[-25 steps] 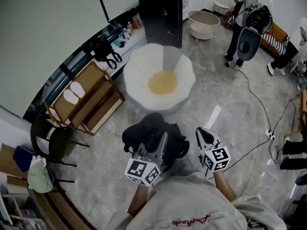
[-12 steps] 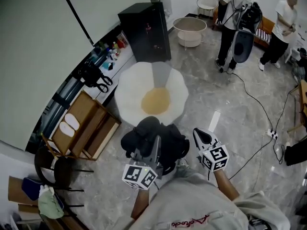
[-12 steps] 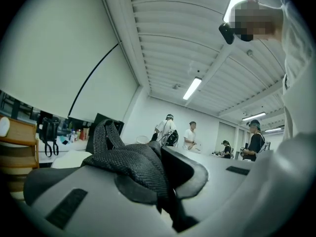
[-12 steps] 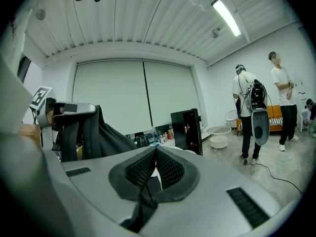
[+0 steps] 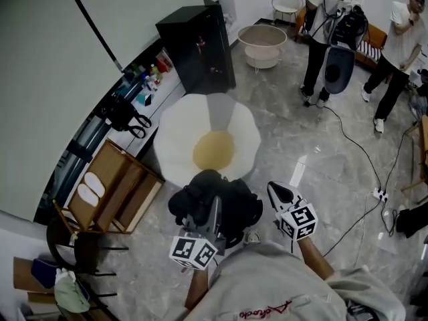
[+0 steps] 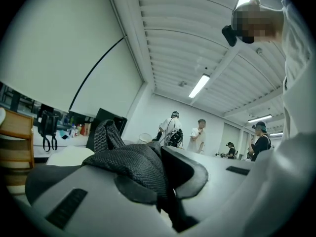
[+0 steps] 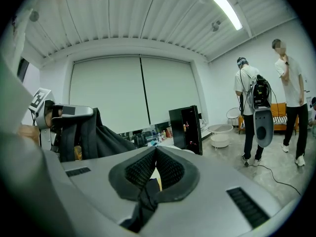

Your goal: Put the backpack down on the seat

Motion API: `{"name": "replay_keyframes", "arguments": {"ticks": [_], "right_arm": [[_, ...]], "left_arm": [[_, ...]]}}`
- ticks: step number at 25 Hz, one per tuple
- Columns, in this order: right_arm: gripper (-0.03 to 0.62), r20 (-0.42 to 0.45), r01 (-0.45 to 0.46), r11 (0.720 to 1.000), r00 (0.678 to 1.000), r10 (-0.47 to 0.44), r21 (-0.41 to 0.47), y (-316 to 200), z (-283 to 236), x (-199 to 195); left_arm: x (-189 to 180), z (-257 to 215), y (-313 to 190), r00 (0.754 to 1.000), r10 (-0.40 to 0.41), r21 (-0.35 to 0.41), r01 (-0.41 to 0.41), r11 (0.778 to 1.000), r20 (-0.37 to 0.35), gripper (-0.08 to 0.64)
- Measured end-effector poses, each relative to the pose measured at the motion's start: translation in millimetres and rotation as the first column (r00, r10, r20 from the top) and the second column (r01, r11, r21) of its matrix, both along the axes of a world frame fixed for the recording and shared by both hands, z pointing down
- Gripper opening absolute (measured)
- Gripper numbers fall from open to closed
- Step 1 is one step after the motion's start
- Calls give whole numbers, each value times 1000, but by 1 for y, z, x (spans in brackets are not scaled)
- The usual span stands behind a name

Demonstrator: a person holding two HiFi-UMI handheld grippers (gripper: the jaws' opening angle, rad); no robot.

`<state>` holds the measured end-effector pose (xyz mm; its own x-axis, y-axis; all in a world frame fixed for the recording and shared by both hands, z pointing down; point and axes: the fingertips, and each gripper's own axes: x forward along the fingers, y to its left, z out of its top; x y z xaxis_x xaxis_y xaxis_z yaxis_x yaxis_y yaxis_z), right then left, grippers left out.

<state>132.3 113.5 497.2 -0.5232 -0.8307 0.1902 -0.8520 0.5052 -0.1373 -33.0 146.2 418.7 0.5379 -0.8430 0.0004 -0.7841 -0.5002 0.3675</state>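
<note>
The black backpack [image 5: 212, 199] hangs in front of me from my left gripper [image 5: 215, 204], which is shut on its woven top strap [image 6: 132, 163]. The strap's loop [image 6: 105, 134] stands up past the jaws in the left gripper view. The seat [image 5: 175, 136] is a round white scalloped chair with a yellow cushion [image 5: 214, 150], just beyond the backpack on the floor. My right gripper [image 5: 278, 191] is held beside the backpack at its right, shut with its pads [image 7: 170, 169] together and nothing between them. In the right gripper view the backpack [image 7: 96, 138] shows at the left.
A tall black cabinet [image 5: 197, 45] stands behind the seat, with a white tub [image 5: 262, 42] to its right. A wooden rack [image 5: 110, 192] and a black chair [image 5: 73, 246] are at the left. Two people [image 5: 328, 32] stand at the far right. Cables [image 5: 364, 166] trail over the floor.
Both grippers and the backpack have moved forward towards the seat, which now lies right beyond the backpack. The left grip on the strap is unchanged.
</note>
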Motion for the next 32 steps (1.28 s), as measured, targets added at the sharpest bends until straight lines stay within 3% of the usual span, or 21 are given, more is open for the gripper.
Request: {"name": "replay_keyframes", "arguments": {"ticks": [9,19,32], "right_arm": [[28,3,35,999,999,-35,-3,-24,1,7],[28,18,-5,1000,1000,5,10,-35,-1,16],[28,-9,-40,999,999,39,-23,-74,19,31]], "left_arm": [[5,-4,-27,999,-40,3,40,999,8,51],[5,-31,-56,1000,-13,65,13,998,7,51],[17,2,-96,999,31,9,-31,999,-19,51]]}}
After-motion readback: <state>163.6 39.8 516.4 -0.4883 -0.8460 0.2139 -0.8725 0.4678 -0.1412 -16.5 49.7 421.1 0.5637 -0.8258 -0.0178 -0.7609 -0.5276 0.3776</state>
